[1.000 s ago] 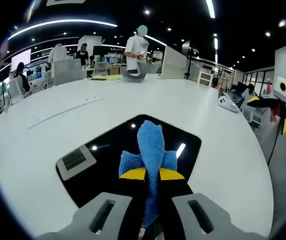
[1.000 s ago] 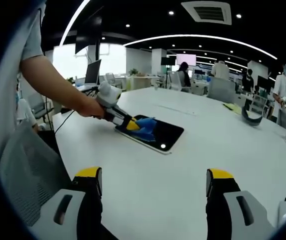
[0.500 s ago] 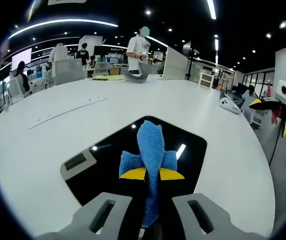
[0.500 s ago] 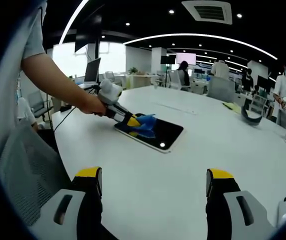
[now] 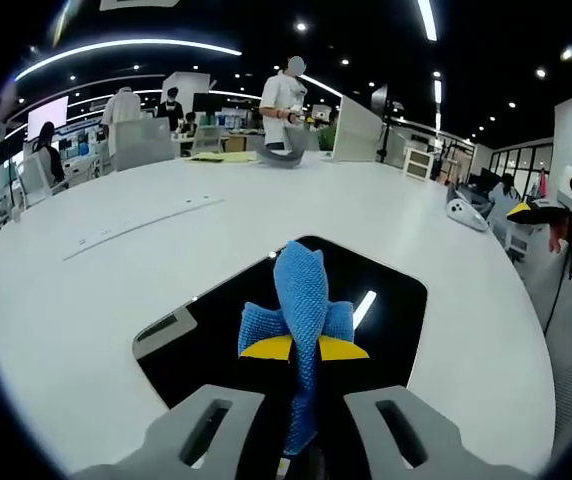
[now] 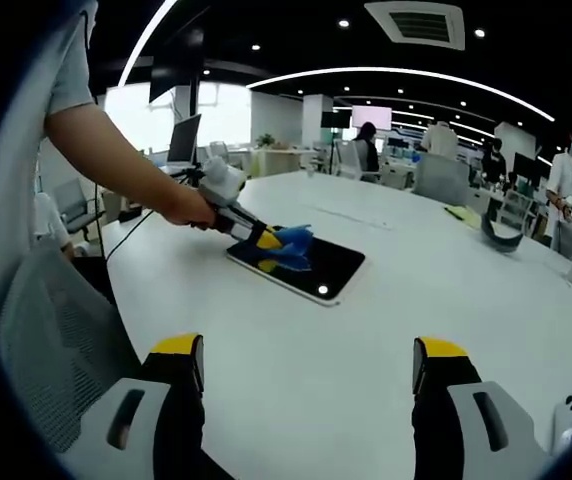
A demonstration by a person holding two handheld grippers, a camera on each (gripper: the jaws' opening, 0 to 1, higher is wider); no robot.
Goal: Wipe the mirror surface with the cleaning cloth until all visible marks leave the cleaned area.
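Note:
A dark rectangular mirror lies flat on a white table, reflecting ceiling lights. My left gripper is shut on a blue cleaning cloth, which rests on the mirror's near part. In the right gripper view the left gripper sits at the mirror's left end, held by a person's hand, with the cloth on the glass. My right gripper hovers open above the bare table, well short of the mirror, with nothing between its fingers.
A white controller-like object lies on the table's far right. A grey curved item and yellow papers sit at the far side. Chairs stand by the near edge. People stand and sit beyond the table.
The left gripper has slid the cloth further along the mirror, away from its near edge. The right gripper stays still and open.

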